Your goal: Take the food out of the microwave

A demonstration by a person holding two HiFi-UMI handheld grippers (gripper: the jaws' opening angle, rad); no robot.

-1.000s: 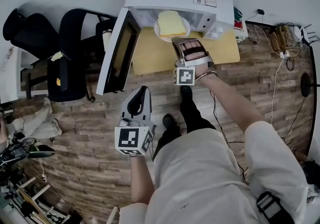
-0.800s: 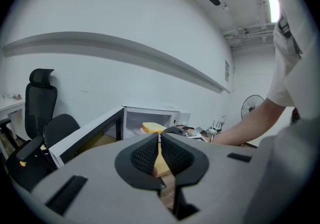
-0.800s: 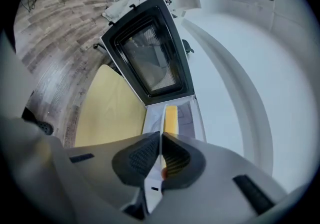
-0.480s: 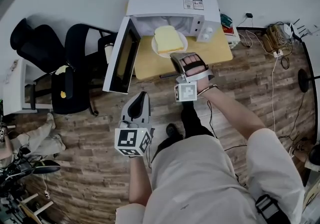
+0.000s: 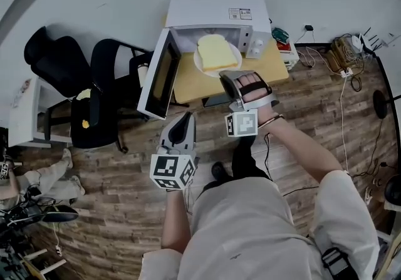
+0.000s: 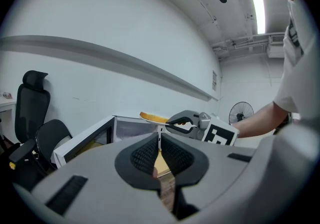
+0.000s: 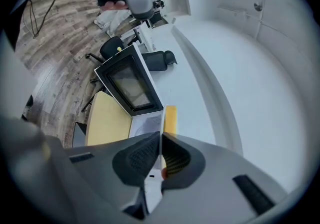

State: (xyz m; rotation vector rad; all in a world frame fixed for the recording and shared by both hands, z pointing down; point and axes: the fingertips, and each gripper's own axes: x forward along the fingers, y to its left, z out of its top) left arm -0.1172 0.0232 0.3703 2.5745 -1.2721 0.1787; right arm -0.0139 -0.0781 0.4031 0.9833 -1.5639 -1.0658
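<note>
A slice of yellow toast [image 5: 216,51] lies on a white plate [image 5: 233,62], held just in front of the open white microwave [image 5: 216,6], above the yellow table [image 5: 191,84]. My right gripper [image 5: 228,74] is shut on the plate's near rim. In the right gripper view the plate [image 7: 161,135] shows edge-on between the shut jaws of the right gripper [image 7: 160,144], the toast [image 7: 170,118] beyond them. My left gripper [image 5: 182,123] is shut and empty, lower left of the plate, beside the open door [image 5: 161,75]. In the left gripper view, its jaws [image 6: 159,144] point toward the toast [image 6: 152,117].
The microwave door swings out to the left over the table edge. Black office chairs [image 5: 100,103] stand left of the table and a white cabinet [image 5: 25,116] farther left. Cables and a power strip [image 5: 341,53] lie on the wooden floor at the right.
My right gripper has drawn the plate with toast out of the microwave's mouth and lifted it over the table. The left gripper has risen a little toward the door.
</note>
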